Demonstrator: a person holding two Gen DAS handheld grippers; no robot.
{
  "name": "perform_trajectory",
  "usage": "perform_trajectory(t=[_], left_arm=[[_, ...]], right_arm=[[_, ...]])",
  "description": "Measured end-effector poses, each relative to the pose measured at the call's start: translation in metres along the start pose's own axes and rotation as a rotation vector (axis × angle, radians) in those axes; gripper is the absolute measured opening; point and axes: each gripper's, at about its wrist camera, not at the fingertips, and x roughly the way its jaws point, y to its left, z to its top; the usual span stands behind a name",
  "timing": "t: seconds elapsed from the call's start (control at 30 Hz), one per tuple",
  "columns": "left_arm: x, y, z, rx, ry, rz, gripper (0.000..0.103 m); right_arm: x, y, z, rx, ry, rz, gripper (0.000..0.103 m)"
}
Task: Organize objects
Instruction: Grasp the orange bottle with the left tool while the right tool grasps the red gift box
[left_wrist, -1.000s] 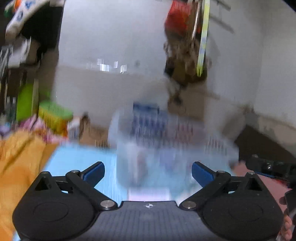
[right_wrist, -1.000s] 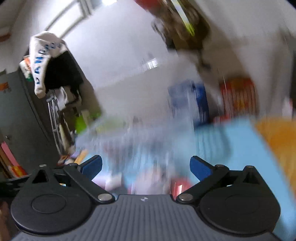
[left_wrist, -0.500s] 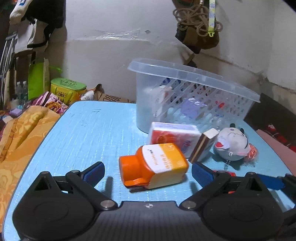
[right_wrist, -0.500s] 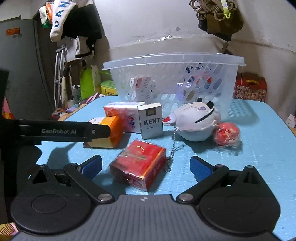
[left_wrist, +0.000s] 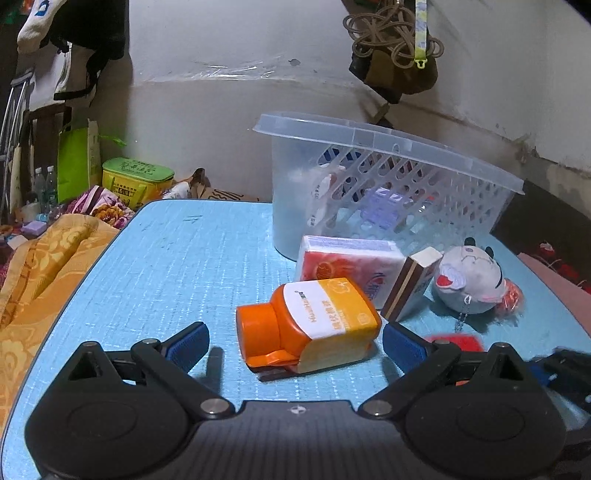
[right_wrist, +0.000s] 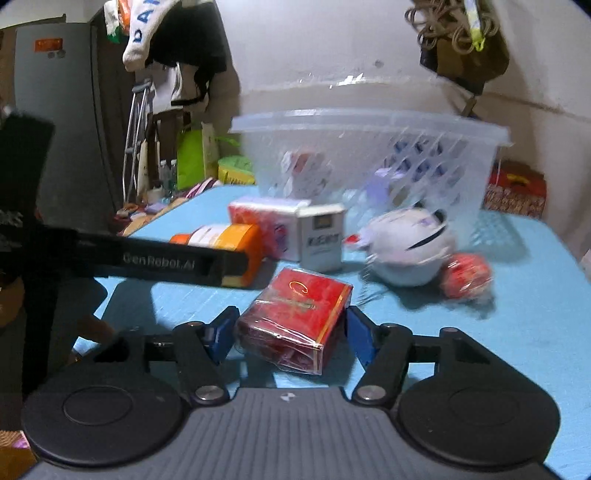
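On the blue table (left_wrist: 192, 258), an orange bottle (left_wrist: 310, 325) lies on its side between the pads of my open left gripper (left_wrist: 295, 347). My right gripper (right_wrist: 291, 332) has its jaws narrowed around a red box (right_wrist: 295, 317), pads at or near its sides. Behind stand a red-and-white tissue pack (left_wrist: 347, 258), a white KENT box (right_wrist: 321, 236), a plush toy (right_wrist: 406, 247) and a small red ball (right_wrist: 467, 275). A clear plastic basket (left_wrist: 388, 140) with several items inside stands at the back.
An orange blanket (left_wrist: 40, 266) lies off the table's left edge. A green tin (left_wrist: 136, 177) and bags sit beyond the far left corner. A bag with rope (left_wrist: 395, 48) hangs on the wall above the basket. The left gripper's body (right_wrist: 129, 258) crosses the right wrist view.
Both views settled from blur onto the table. The right gripper moved forward and narrowed its jaws around the red box. The left gripper crept closer to the orange bottle.
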Motion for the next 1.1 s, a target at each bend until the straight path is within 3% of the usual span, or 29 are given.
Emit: perform_trajectory(t=[0.3,0.4,0.73,1.1], left_arm=[[0.007,-0.015,-0.004,0.032,0.011,0.049,0.099],[0.007,-0.017,-0.006,0.041,0.015,0.051,0.086],[-0.015,-0.011,-0.006,0.033,-0.066,0.082,0.085],[-0.040,-0.027,0.000,0.065,-0.124,0.016,0.085]], right_arm=[[-0.040,-0.040,0.011,0.077,-0.059,-0.024,0.065],[-0.051,-0.047,0.012,0.078,-0.087,-0.035,0.065],[-0.049,-0.061,0.014,0.088,-0.082,-0.064,0.064],[-0.049,-0.068,0.014,0.101,-0.073,-0.079,0.064]])
